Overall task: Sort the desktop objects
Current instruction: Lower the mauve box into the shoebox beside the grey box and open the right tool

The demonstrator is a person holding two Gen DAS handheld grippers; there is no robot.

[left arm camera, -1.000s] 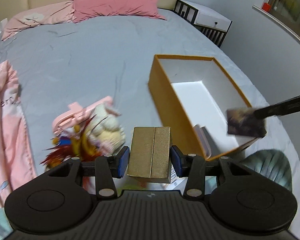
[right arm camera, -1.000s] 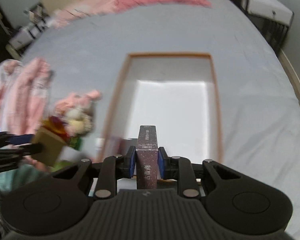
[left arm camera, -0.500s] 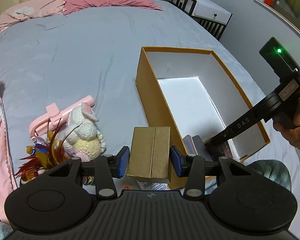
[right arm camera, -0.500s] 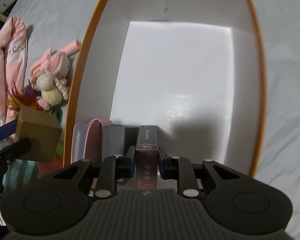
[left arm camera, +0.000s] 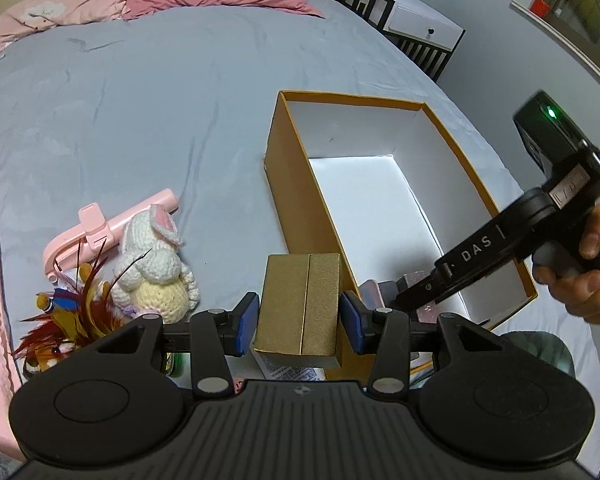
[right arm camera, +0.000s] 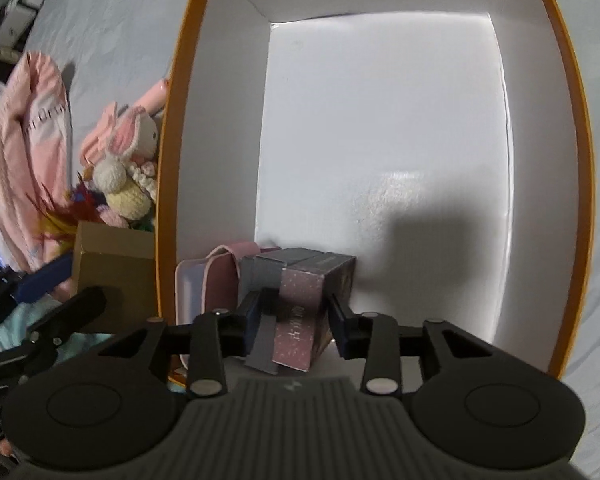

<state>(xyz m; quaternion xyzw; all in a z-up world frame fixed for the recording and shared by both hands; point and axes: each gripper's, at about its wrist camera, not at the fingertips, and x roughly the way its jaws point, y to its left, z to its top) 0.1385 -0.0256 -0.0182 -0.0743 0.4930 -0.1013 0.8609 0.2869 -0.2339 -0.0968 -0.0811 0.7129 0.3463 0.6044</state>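
Note:
My left gripper [left arm camera: 299,322] is shut on a gold box [left arm camera: 300,304], held just above the near left corner of the orange storage box [left arm camera: 352,98]. My right gripper [right arm camera: 295,318] reaches down into the orange box's [right arm camera: 172,120] near end, and its jaws are opening. A pink speckled box [right arm camera: 304,292] stands tilted between the pads, which no longer press on it. It leans against a grey box [right arm camera: 268,268] beside a pink case [right arm camera: 204,284]. The left wrist view shows a hand [left arm camera: 588,280] holding the right gripper [left arm camera: 416,296].
On the grey bedsheet left of the orange box lie a crochet rabbit [left arm camera: 156,264], a pink holder [left arm camera: 100,232] and a feather toy [left arm camera: 72,316]. A pink blanket [right arm camera: 16,140] lies at the far left. A nightstand [left arm camera: 420,28] stands behind the bed.
The right gripper came down into the orange box with the speckled box, and its jaws have parted from it. The left gripper shifted a little toward the orange box, still holding the gold box.

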